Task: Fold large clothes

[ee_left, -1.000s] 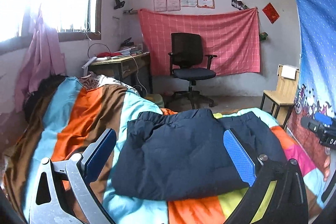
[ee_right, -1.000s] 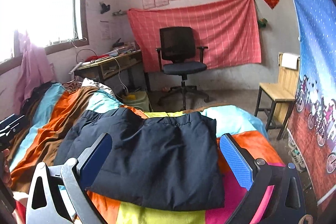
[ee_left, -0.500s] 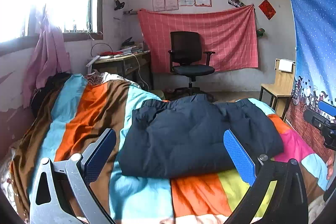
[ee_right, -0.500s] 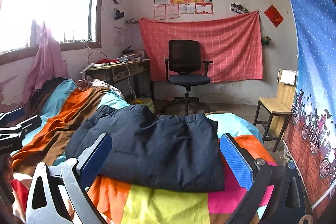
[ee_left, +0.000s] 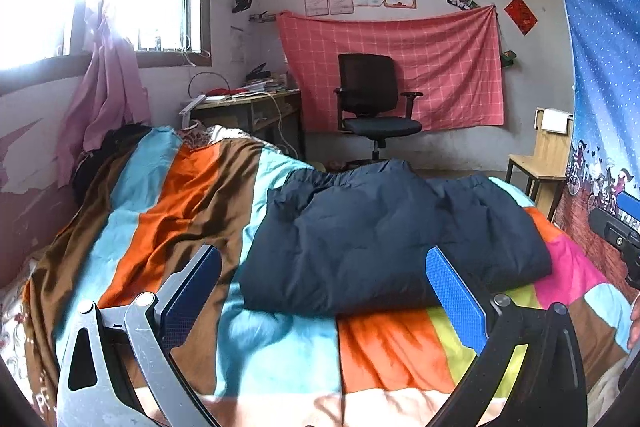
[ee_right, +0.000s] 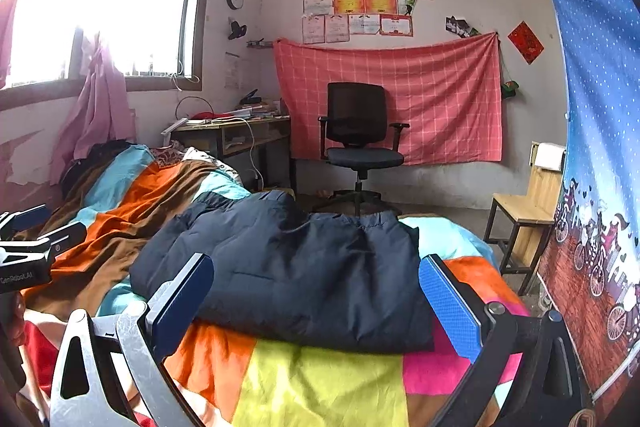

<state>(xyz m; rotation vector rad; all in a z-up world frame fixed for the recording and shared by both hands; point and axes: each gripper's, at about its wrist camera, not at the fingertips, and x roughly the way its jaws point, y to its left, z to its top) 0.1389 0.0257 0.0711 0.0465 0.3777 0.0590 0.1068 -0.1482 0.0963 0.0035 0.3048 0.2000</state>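
Both the left gripper (ee_left: 324, 291) and right gripper (ee_right: 316, 295) gape wide, empty, above the folded navy jacket (ee_left: 392, 235).

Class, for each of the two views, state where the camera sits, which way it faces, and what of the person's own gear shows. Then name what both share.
Left wrist: rides the left tool, open, looking across the bed at the folded navy jacket; the right tool shows at the right edge.
Right wrist: rides the right tool, open, same direction; the left tool shows at the left edge.
Shared: jacket, office chair, pink cloth.
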